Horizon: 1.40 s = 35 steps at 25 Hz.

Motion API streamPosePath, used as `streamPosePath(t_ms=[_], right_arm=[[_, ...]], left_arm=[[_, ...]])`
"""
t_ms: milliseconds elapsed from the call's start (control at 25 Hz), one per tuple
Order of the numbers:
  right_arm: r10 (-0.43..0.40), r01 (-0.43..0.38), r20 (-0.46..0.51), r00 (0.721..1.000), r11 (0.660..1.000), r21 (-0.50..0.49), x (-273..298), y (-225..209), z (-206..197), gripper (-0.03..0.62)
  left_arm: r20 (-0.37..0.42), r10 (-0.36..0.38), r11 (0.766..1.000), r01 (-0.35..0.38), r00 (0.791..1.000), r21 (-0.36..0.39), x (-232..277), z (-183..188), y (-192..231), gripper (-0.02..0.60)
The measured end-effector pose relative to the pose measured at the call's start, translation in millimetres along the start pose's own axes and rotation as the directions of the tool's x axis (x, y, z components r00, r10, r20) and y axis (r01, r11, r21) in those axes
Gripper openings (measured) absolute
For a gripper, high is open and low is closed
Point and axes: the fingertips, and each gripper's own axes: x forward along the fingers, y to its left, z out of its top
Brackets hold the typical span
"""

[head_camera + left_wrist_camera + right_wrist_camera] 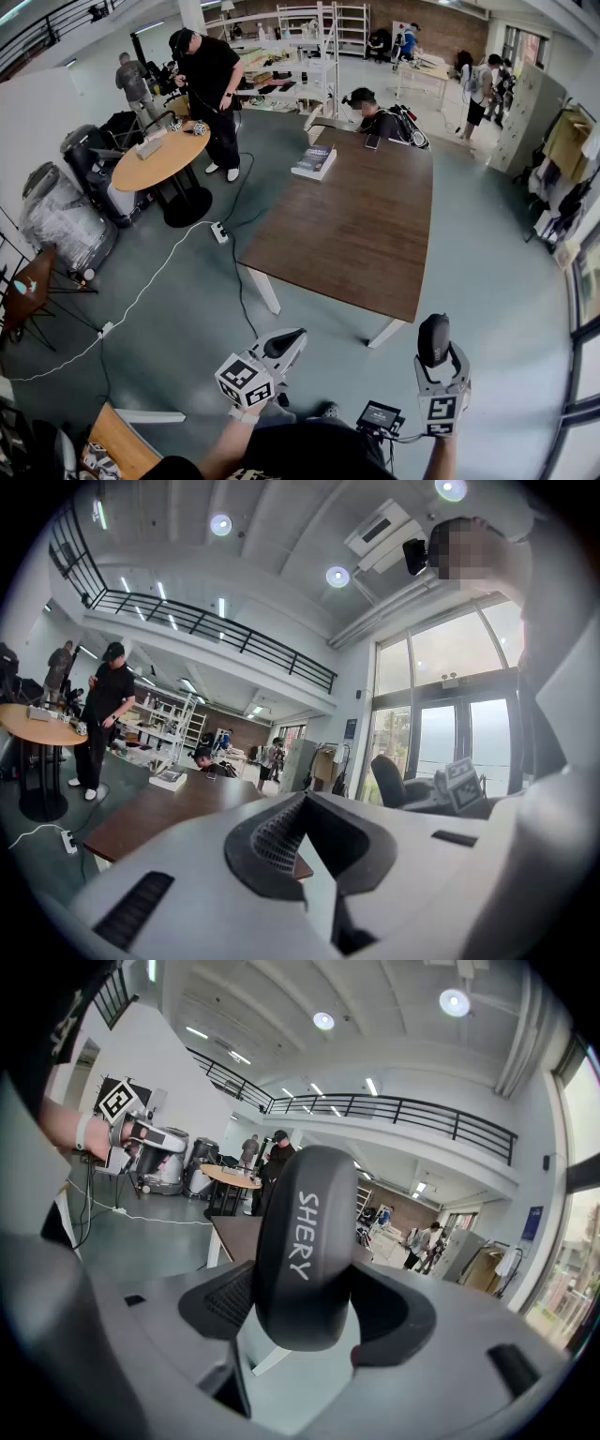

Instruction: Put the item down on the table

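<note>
Head view shows the long brown table (pixel 356 225) ahead of you on a grey floor (pixel 187 291), with a book (pixel 314 160) at its far end and a round table (pixel 164 159) to the left. Your right gripper (pixel 435 354) grasps the black item (pixel 433 339) in the air, short of the table. Only the right gripper view shows its white lettering. Left gripper view shows your left gripper (pixel 314 841) spread and empty.

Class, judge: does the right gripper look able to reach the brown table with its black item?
Probably not yet: the right gripper holds the black item short of the table, over floor; nothing blocks the way.
</note>
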Motion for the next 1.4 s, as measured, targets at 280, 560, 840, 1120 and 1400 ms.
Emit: streamPosePath(t_ms=[280, 560, 840, 1120, 1400], right_arm=[[0.003, -0.002, -0.008, 1.000, 1.000, 0.017, -17.9, -6.2, -20.0, 0.304], [0.001, -0.001, -0.010, 1.000, 0.999, 0.033, -25.5, -14.1, -30.9, 0.304], [0.006, -0.005, -0.027, 1.000, 1.000, 0.025, -22.0, -15.8, -31.4, 0.304], [-0.014, 0.014, -0.039, 0.999, 1.000, 0.001, -15.4, -19.9, -29.4, 0.304], [-0.081, 0.082, -0.095, 0.992, 0.997, 0.012, -6.1, -36.9, -26.9, 0.304]], left_arm=[[-0.007, 0.001, 1.000, -0.001, 1.000, -0.005, 5.3, -6.0, -23.4, 0.005], [-0.017, -0.011, 1.000, 0.011, 1.000, -0.004, 13.7, -9.8, -39.6, 0.005], [-0.022, -0.022, 1.000, 0.022, 1.000, -0.017, 21.0, -11.6, -39.3, 0.005], [0.014, -0.071, 0.996, 0.072, 0.997, -0.049, 33.5, -10.3, -27.9, 0.005], [0.022, -0.161, 0.985, 0.162, 0.987, -0.055, 76.9, -3.2, -12.2, 0.005]])
